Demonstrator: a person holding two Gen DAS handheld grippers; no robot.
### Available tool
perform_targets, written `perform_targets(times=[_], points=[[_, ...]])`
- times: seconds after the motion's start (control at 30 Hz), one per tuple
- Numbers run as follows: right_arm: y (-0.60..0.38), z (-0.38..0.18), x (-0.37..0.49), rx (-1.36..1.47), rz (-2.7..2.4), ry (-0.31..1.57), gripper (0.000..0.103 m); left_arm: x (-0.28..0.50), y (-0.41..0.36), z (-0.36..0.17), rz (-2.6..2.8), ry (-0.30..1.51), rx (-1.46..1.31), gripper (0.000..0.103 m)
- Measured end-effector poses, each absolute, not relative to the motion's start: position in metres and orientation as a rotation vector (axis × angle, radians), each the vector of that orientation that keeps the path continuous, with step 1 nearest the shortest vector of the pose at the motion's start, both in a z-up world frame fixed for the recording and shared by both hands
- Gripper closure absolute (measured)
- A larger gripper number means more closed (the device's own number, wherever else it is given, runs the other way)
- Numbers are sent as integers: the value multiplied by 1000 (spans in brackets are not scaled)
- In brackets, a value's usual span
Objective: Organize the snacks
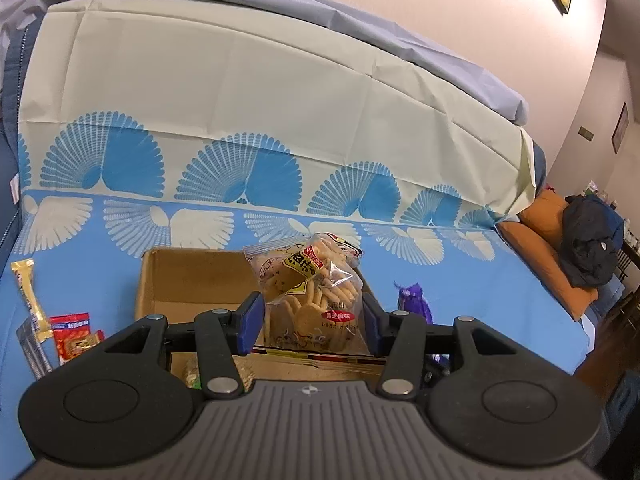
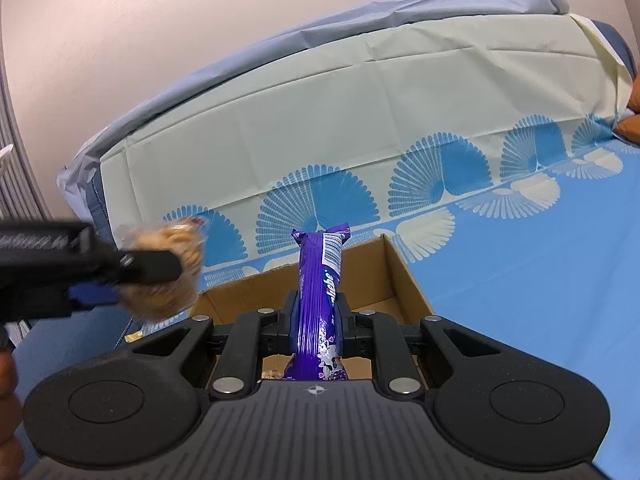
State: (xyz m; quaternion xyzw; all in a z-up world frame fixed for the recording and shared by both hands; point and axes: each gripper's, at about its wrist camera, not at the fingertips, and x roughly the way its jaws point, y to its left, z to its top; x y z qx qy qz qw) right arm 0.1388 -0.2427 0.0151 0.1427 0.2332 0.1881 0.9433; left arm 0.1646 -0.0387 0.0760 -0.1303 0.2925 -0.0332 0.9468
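Observation:
My left gripper (image 1: 311,320) is shut on a clear bag of rice crackers (image 1: 310,296) and holds it upright over the open cardboard box (image 1: 180,276). My right gripper (image 2: 316,320) is shut on a purple chocolate bar (image 2: 320,280), held upright above the same box (image 2: 396,276). The purple bar also shows in the left wrist view (image 1: 414,296), right of the box. The left gripper with the cracker bag (image 2: 168,276) appears blurred at the left of the right wrist view. A snack packet lies inside the box (image 1: 192,372).
A gold stick packet (image 1: 30,296), a red snack packet (image 1: 72,334) and a silver packet (image 1: 34,346) lie on the blue patterned cloth (image 1: 500,300) left of the box. An orange cushion (image 1: 552,248) with dark clothing (image 1: 592,240) sits far right.

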Motion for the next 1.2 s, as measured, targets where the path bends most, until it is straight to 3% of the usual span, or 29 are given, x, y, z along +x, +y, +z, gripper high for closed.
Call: perform_targets(times=[1.2], points=[[-238,13,145,240,412,477,86,202,-63,90,-88,565,-250,47]])
